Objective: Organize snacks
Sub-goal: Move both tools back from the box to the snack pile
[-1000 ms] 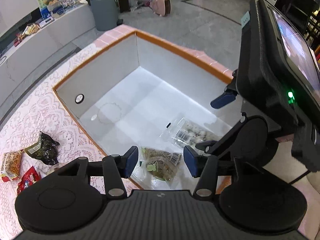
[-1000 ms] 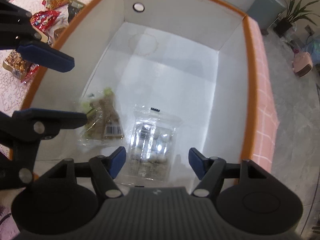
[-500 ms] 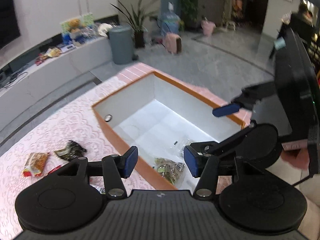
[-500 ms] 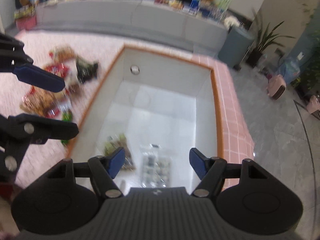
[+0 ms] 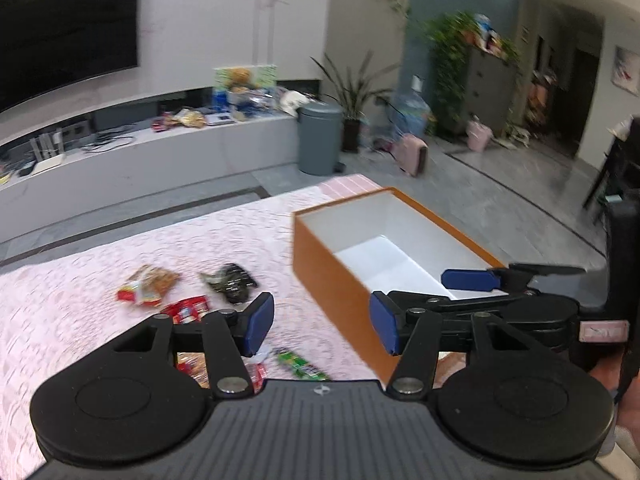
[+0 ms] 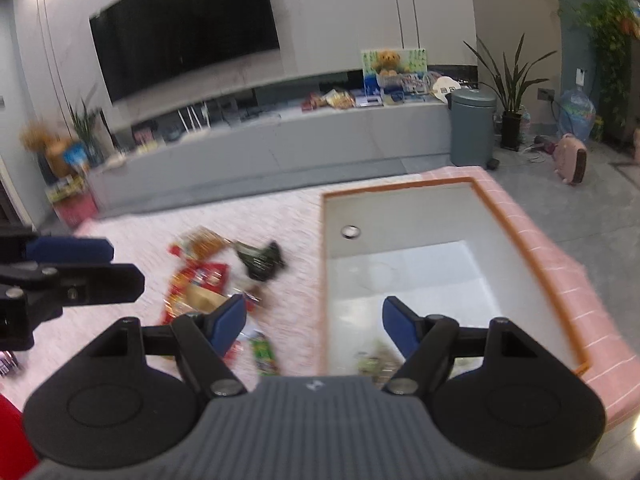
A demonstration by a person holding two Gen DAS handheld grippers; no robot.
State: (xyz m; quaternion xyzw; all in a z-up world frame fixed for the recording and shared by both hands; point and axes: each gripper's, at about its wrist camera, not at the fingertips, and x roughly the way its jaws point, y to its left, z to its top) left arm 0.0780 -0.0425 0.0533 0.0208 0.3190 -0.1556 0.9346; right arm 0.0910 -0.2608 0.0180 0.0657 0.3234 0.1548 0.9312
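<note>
With 2 clear snack packets now dropped in the orange-rimmed white cardboard box, both grippers have lifted out, the left gripper and right gripper empty with jaws opening, the loose foil snack packets ahead-left awaiting pickup.

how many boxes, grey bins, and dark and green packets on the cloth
orange box: 1
grey bin: 1
dark packet: 1
green packet: 1
total: 4
</note>
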